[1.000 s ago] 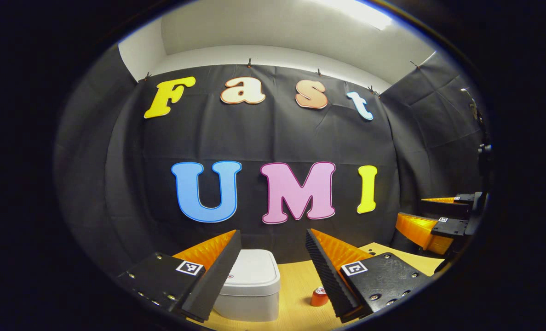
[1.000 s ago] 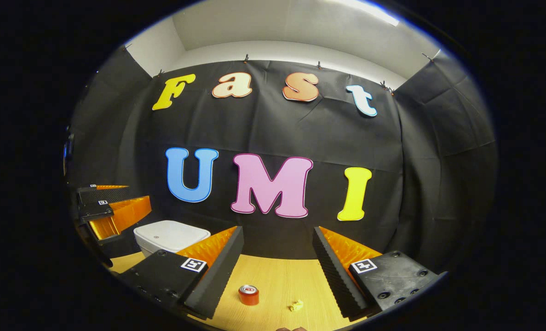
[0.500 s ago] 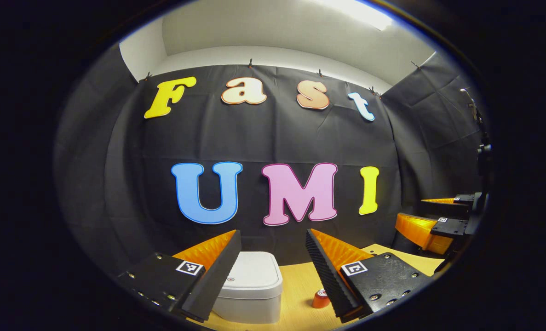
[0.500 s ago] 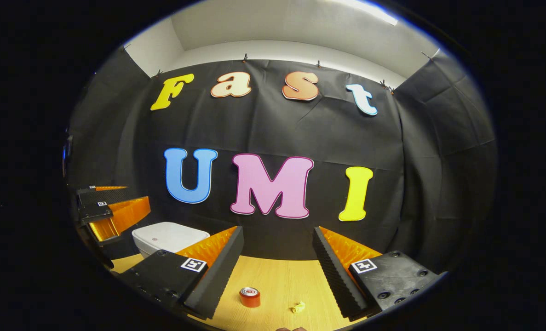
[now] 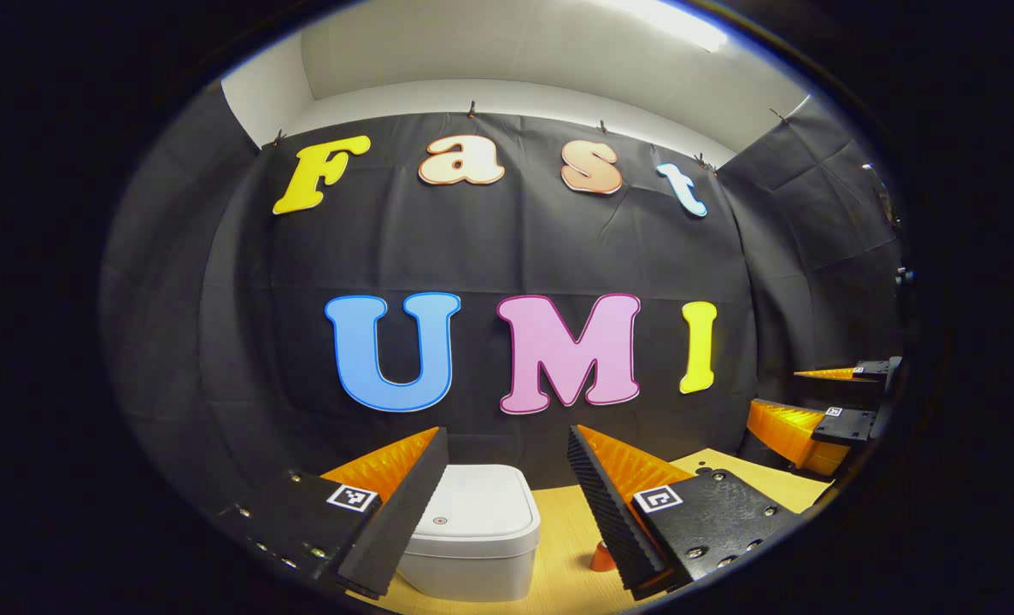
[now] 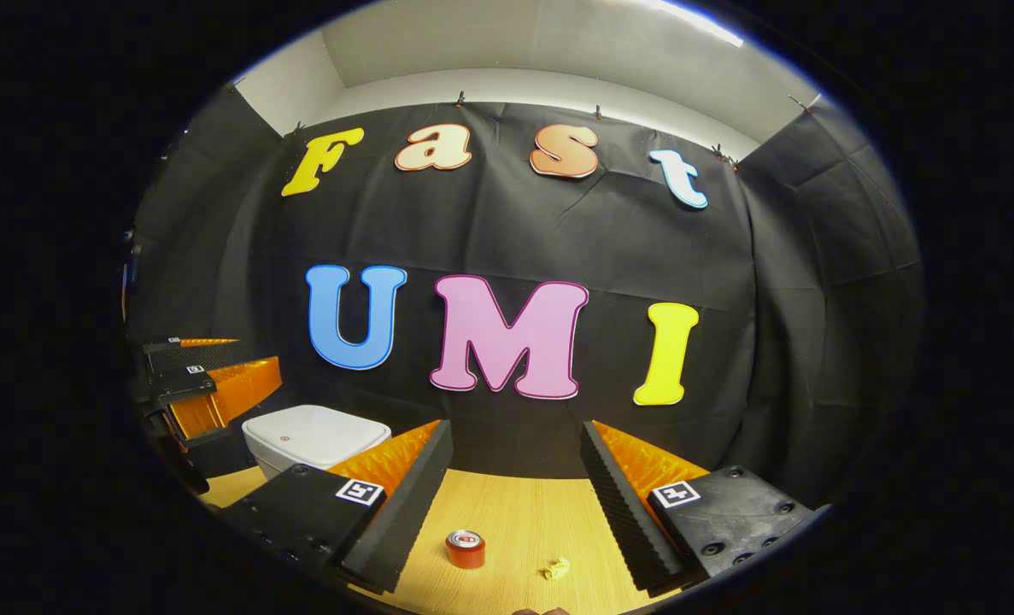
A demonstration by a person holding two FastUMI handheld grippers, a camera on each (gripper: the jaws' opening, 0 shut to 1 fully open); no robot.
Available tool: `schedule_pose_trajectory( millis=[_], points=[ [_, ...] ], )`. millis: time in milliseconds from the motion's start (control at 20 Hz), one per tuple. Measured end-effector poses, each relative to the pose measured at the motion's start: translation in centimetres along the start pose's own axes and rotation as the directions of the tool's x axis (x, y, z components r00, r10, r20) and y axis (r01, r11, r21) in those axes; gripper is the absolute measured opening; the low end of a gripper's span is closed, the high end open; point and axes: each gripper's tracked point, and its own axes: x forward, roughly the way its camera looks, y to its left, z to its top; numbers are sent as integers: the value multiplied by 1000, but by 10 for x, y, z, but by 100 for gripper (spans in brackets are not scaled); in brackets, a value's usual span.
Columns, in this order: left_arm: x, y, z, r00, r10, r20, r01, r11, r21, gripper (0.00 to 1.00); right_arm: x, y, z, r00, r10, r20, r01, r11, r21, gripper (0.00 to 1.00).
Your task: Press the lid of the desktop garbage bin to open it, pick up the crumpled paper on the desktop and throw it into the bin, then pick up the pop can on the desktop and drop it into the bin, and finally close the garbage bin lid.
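bin [image 5: 472, 538]: white, lid [image 5: 481, 511] down, sits on the desk [image 6: 515, 521] at its left side, close to the back cloth. Seen again in the right gripper view, off to the left.
left gripper [image 5: 507, 504]: jaws apart, holding nothing, above and short of the bin; lid framed between its fingers. Looks lined up for the press, not touching yet.
why left: bin is on this hand's side, so it likely takes the lid step.
right gripper [image 6: 515, 504]: jaws apart, empty, hovering over the desk's open part with can and paper ahead and below.
why right: trash lies on its side; probably waits there until the lid is up.
can [image 6: 465, 548]: upright on desk, right of bin, well apart from it. Mostly hidden behind a finger in the left gripper view.
paper [image 6: 556, 568]: small crumpled scrap, flat on desk, near the can on its right, not touching.
stage: start, lid not yet opened, nothing picked.
next: lower left gripper onto lid, likely near the small red dot [image 5: 440, 520].
risk: push off-centre may slide the light bin.
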Motion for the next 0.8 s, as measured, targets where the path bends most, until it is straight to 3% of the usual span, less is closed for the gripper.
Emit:
schedule_pose_trajectory(
  millis=[250, 350, 500, 550, 650, 750, 800],
  points=[
    [14, 9, -13, 999, 17, -38, -17, 1000, 6, 91, 2, 1, -1, 1000, 9, 4, -9, 1000, 4, 98],
    [23, 16, -19, 998, 28, -54, -27, 1000, 14, 77, 2, 0, -2, 1000, 9, 1, -9, 1000, 6, 98],
    [34, 26, -36, 994, 37, -105, -37, 999, -1, 73, -1, -4, -6, 1000, 5, -10, -5, 1000, 4, 98],
    [39, 29, -47, 991, 40, -127, -42, 999, -15, 59, -2, -6, -7, 1000, 2, -13, -2, 1000, 3, 97],
    [47, 38, -61, 985, 58, -161, -62, 998, -20, 55, -2, -10, -9, 1000, -5, -18, 5, 1000, 2, 98],
    [55, 48, -75, 978, 82, -193, -89, 996, -28, 30, -5, -13, -10, 1000, -11, -22, 11, 1000, 1, 98],
    [57, 53, -82, 971, 99, -217, -108, 994, -28, 30, -6, -15, -10, 1000, -16, -25, 16, 1000, 0, 98]
  ],
)
